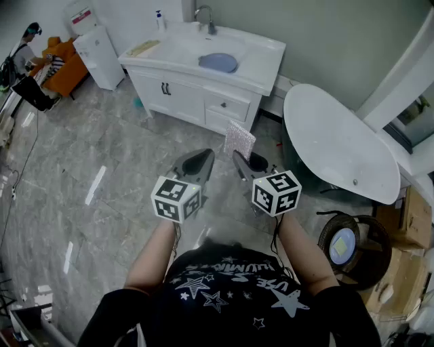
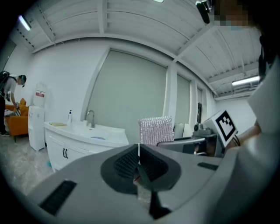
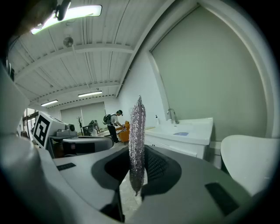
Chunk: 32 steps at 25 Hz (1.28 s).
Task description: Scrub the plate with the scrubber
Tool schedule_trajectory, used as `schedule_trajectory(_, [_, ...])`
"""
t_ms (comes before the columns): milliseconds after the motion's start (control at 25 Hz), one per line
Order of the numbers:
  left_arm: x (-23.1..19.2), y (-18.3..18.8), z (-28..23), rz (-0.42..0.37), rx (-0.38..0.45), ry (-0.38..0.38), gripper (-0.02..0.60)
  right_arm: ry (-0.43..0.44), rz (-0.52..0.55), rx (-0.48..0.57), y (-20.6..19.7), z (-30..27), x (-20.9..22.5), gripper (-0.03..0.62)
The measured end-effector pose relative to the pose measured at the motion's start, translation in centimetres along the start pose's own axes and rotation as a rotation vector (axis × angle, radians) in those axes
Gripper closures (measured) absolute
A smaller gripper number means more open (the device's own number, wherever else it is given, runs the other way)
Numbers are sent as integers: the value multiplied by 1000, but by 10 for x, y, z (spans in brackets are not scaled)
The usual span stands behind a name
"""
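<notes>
**Forearms (image 1: 152, 261) out: two grippers, one scrubber (image 1: 239, 139), one plate (image 1: 218, 62)**

Both forearms reach forward side by side from the near edge. Each holds one gripper tilted slightly downward. The left gripper (image 1: 201, 160) has its jaws pressed together with nothing between them. The right gripper (image 1: 239, 161), just beside it, clamps the single silvery scrubber, which stands upright above its jaws. The one blue plate lies far off in the basin of the white vanity (image 1: 264, 68), near its one tap (image 1: 205, 19). One white tub (image 1: 339, 146) sits at right.
</notes>
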State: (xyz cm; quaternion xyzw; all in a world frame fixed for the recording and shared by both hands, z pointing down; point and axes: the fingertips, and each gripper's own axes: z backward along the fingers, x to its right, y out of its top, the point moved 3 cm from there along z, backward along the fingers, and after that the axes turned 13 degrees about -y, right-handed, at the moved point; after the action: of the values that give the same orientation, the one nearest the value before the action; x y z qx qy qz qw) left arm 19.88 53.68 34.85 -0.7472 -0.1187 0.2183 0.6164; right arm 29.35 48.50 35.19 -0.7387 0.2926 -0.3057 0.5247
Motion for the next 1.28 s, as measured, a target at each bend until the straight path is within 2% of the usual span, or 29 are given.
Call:
schedule_trajectory(640, [-5,-11,6,12,-33,28,565,10,26,-21,-8,-5,-5,513])
schedule_trajectory(800, [-9,-16,13,17,-39,24,565,-27,37,-43,-13,-14,-8,513])
schedule_trajectory(1280, [-60,-21,48,33,-41,35,565,-48,17,-34,-14,-49,-39,513])
